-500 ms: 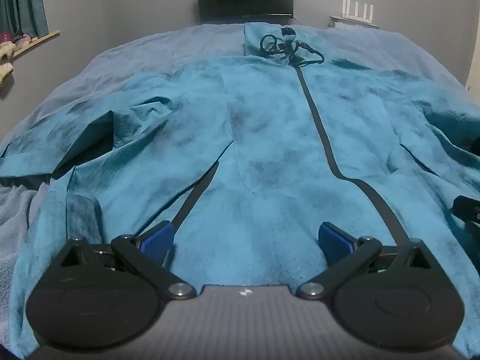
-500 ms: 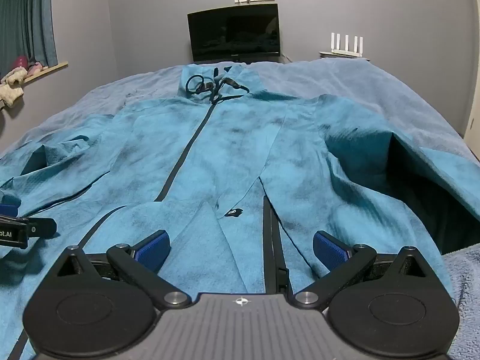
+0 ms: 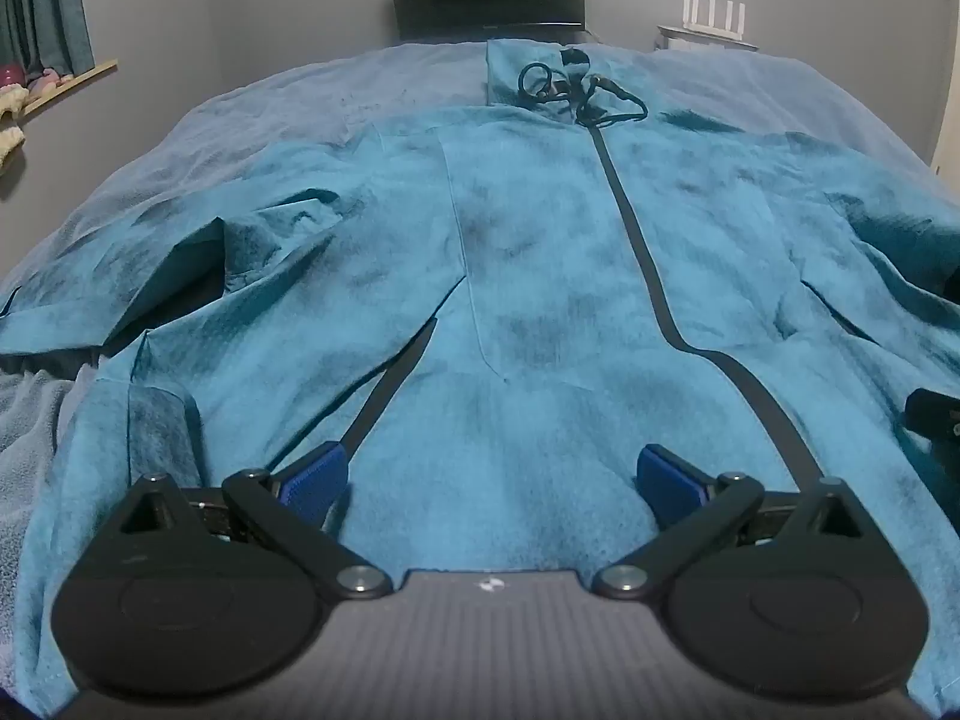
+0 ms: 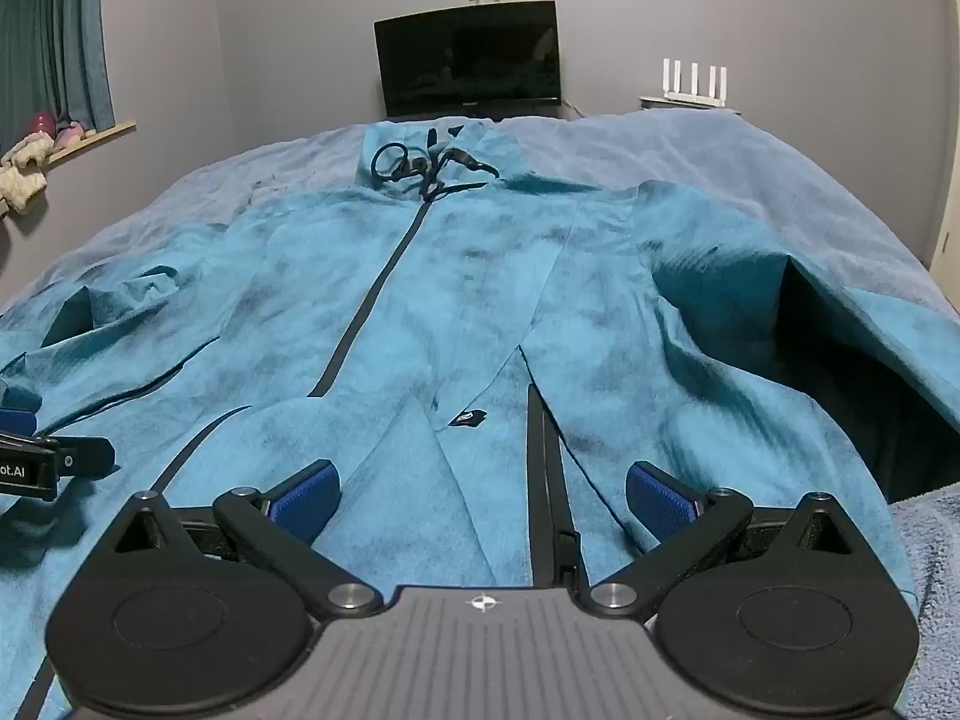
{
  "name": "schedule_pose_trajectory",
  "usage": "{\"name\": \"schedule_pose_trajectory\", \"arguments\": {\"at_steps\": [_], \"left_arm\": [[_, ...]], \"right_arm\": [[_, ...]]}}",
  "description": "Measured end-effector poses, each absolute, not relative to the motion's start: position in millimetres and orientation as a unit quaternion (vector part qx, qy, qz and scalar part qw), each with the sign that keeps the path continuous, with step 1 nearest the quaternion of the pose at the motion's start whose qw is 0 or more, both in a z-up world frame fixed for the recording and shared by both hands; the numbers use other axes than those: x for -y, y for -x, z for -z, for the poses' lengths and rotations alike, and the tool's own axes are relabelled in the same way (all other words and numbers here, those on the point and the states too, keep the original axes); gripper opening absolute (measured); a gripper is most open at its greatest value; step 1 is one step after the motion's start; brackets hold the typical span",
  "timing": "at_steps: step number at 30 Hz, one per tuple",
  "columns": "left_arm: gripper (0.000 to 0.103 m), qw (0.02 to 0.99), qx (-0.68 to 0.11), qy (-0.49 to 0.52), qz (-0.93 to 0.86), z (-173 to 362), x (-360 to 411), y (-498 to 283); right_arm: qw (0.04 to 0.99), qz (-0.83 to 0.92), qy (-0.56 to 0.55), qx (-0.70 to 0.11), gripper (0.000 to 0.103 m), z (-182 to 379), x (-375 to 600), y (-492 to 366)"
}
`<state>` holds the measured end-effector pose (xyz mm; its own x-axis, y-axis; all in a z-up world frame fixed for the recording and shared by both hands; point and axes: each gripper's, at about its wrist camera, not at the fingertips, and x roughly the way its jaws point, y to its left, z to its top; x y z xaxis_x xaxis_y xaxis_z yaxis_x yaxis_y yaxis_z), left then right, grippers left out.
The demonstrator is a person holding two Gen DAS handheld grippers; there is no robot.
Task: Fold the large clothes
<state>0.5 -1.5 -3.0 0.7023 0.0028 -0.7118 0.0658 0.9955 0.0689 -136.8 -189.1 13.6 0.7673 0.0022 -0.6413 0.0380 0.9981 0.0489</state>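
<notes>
Almost nothing has shifted since the earlier frames; we read both views as nearly unchanged, the jacket's creases lying the same way and both tools hanging over its hem; our left gripper (image 3: 492,477) stands released, blue pads spread wide with only cloth beneath them, and our right gripper (image 4: 483,492) is likewise released and grasping nothing; the teal jacket (image 3: 540,276) lies face up and spread flat across the bed (image 4: 750,180), hem nearest us, hood and a tangle of black drawcord (image 3: 576,90) at the far end, sleeves thrown out to either side; we judge the folding has not yet begun and that we are at the approach step, choosing where to take hold; the next move seems to call for each gripper to drop onto a side edge or sleeve and pinch a single clean layer, then carry it inward toward the zipper (image 3: 636,240); the cloth looks thin, matte and faintly mottled, soft enough to slump into ridges, especially where the right sleeve (image 4: 798,324) tents open over a dark hollow; the taped black zipper runs as a stiffer line, curving near the hem; the bed cover beneath looks fleecy and grey-blue.
</notes>
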Motion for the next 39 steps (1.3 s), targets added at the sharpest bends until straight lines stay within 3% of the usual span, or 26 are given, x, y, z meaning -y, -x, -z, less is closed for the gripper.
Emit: {"name": "schedule_pose_trajectory", "arguments": {"at_steps": [39], "left_arm": [[0.103, 0.919, -0.39, -0.046, 0.017, 8.4, 1.2, -1.0]], "right_arm": [[0.937, 0.01, -0.03, -0.347, 0.103, -10.5, 188.8, 136.2]]}}
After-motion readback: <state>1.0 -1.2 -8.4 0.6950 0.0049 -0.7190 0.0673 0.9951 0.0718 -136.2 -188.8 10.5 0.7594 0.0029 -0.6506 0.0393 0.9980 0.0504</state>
